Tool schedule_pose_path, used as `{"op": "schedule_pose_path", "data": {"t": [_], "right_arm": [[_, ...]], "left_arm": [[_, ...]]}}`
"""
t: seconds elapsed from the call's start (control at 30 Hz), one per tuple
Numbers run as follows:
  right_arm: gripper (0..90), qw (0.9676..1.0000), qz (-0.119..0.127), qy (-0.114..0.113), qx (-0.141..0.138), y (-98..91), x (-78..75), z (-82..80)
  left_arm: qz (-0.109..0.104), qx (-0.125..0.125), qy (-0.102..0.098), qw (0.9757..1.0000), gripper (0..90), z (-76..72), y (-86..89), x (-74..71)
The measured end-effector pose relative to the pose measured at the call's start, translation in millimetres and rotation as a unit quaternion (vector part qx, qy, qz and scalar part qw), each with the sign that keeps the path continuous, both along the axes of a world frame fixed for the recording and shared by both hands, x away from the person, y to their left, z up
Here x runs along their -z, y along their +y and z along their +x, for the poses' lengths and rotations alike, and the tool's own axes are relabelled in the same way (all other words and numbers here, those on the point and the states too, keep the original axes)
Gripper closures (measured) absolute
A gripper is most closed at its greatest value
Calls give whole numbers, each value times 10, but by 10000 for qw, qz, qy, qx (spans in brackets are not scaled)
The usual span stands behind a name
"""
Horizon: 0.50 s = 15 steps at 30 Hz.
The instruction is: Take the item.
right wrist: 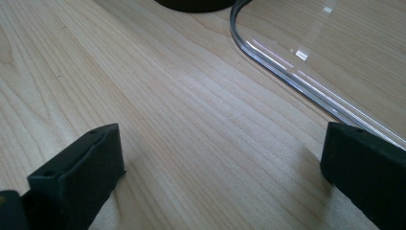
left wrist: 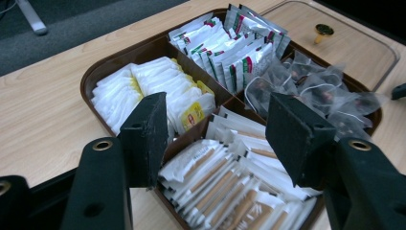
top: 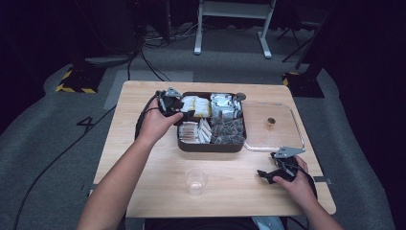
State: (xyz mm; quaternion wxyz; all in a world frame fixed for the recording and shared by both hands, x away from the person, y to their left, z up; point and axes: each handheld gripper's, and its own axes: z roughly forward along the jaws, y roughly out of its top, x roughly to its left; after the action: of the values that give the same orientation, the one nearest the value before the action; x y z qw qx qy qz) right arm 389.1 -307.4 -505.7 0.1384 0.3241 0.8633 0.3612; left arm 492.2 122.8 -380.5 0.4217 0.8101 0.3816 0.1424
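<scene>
Black pads of your left gripper (left wrist: 218,139) stood part open and empty above the tray (top: 210,144), over the near-left compartment of stick sachets (left wrist: 225,184). Closing there, you risked pinching several sticks at once, since they lay packed tight, or catching the divider. White-and-yellow packets (left wrist: 148,88) filled the far-left compartment, red-and-green sachets (left wrist: 230,48) the next, clear pouches (left wrist: 316,88) the last. Your right gripper (right wrist: 220,177) rested wide open and empty on the counter (right wrist: 158,115), just beside the clear lid (top: 275,127). Near you stood an empty cup (top: 196,181), easily knocked over when you brought a sachet back.
</scene>
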Motion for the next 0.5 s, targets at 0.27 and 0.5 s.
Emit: {"op": "schedule_pose_path", "data": {"t": [0.27,0.5], "right_arm": [[10,10000,2,2,-1,0,0,0],[10,10000,1,2,-1,-1,0,0]], "left_arm": [[285,-60,77,9995,428,225,-138,58],[156,82,342,9993,471,410,-240,191]]}}
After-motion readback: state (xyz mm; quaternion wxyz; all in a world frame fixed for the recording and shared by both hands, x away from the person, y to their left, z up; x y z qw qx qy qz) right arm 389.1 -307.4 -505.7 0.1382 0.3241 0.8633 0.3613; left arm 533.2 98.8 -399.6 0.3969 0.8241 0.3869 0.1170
